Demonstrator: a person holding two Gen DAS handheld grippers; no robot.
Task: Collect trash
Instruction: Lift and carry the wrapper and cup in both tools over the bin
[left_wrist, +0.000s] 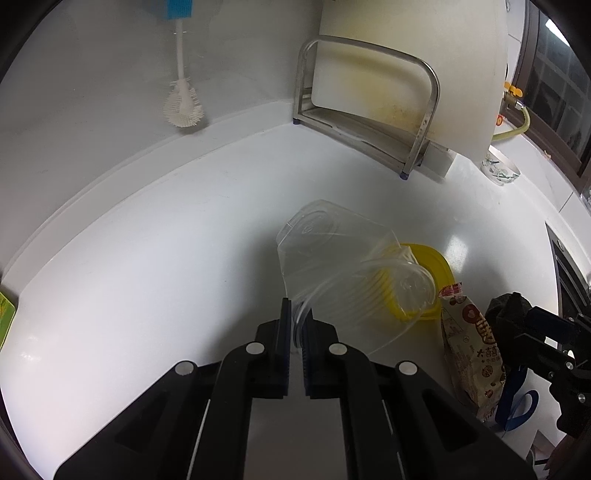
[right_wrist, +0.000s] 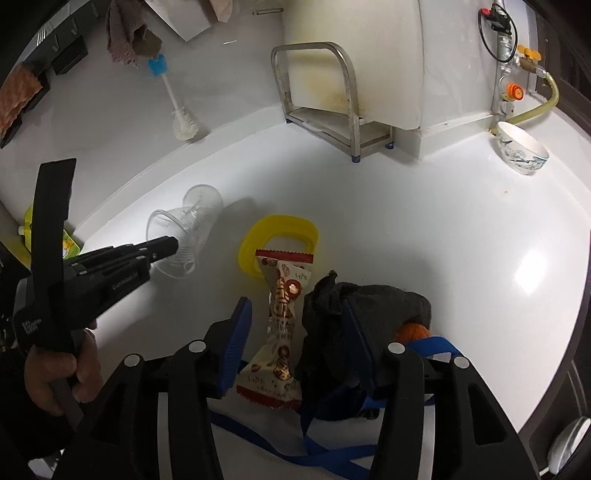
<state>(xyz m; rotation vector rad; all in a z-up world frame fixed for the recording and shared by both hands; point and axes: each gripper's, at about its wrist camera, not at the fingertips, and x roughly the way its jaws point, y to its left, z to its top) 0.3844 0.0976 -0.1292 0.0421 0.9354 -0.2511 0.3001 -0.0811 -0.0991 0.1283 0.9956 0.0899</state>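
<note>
Two clear plastic cups (left_wrist: 347, 273), thin-walled and ribbed, lie nested at angles on the white surface (left_wrist: 147, 266), one mouth toward the camera in the right wrist view. The left gripper (left_wrist: 297, 332) has its jaws drawn narrow on the rim of the nearer cup, pinching the thin wall between blue ridged pads. Just beside the cups lies one yellow plastic lid (right_wrist: 279, 236), a rounded square with a raised rim. Overlapping its near edge lies one snack wrapper (right_wrist: 279, 317), cream with red serrated ends and brown biscuit pictures; "LOVE" can be read on it, and the Chinese print beside it is too small to make out. The right gripper (right_wrist: 295, 332) hangs over the wrapper with its jaws wide, one either side and not touching it. Against its right jaw sits one crumpled dark grey cloth (right_wrist: 369, 306), with something orange showing beneath it and blue webbing straps (right_wrist: 332, 454) looped below. Further back stand one steel rack (right_wrist: 321, 107), one white bottle brush (right_wrist: 183, 122) with a blue sponge end, and one patterned ceramic bowl (right_wrist: 522, 151).
</note>
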